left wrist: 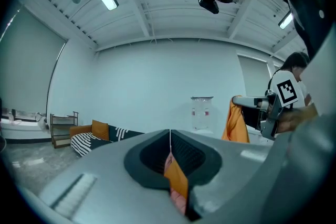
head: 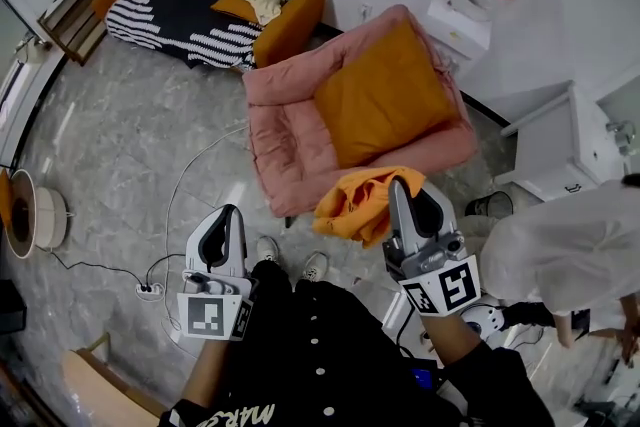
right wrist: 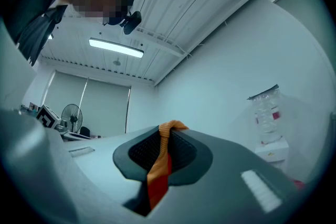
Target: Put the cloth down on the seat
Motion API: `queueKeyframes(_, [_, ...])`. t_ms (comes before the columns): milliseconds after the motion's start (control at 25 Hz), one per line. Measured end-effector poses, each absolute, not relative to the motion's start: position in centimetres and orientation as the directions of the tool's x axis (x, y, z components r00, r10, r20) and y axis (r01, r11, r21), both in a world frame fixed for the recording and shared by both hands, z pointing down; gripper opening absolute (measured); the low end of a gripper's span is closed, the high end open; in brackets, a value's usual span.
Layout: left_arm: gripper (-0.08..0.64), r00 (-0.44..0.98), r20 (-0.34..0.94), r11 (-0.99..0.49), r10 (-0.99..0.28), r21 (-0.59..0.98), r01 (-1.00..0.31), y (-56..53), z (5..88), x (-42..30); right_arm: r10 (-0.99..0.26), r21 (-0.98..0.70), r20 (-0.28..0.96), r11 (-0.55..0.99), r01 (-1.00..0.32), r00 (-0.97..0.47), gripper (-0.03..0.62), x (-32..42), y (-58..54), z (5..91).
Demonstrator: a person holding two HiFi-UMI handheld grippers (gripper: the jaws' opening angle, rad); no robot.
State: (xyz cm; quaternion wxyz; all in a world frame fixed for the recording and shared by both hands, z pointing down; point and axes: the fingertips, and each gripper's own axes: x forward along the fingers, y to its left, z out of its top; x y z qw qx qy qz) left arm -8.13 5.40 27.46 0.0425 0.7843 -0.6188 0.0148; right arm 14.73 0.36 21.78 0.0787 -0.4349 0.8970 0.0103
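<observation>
Leftmost, left gripper [head: 228, 215] held above grey floor [head: 130, 135], jaws pressed together, nothing between them. Ahead, pink armchair [head: 280, 145], orange cushion [head: 385, 100] lying on its seat. Orange cloth [head: 355, 205] hangs bunched in air at armchair's front edge, not on seat. Right gripper [head: 408, 190] holds it, jaws clamped on one fold. Far right, person in white coat [head: 570, 255] near white cabinet [head: 570, 145].

Orange cloth [head: 356, 205], pink seat [head: 285, 143] with orange cushion [head: 385, 100], black-and-white striped sofa [head: 180, 15]
</observation>
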Motion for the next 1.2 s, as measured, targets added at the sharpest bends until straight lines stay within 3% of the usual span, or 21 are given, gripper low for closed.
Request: queueKeyframes(1200, [0.006, 0.326, 0.046, -0.322, -0.944, 0.077, -0.944, -13.3, 27.1, -14.2, -0.802, -0.015, -0.174, 0.583, -0.813, -0.572, 0.052, 7.1, -16.9, 20.3])
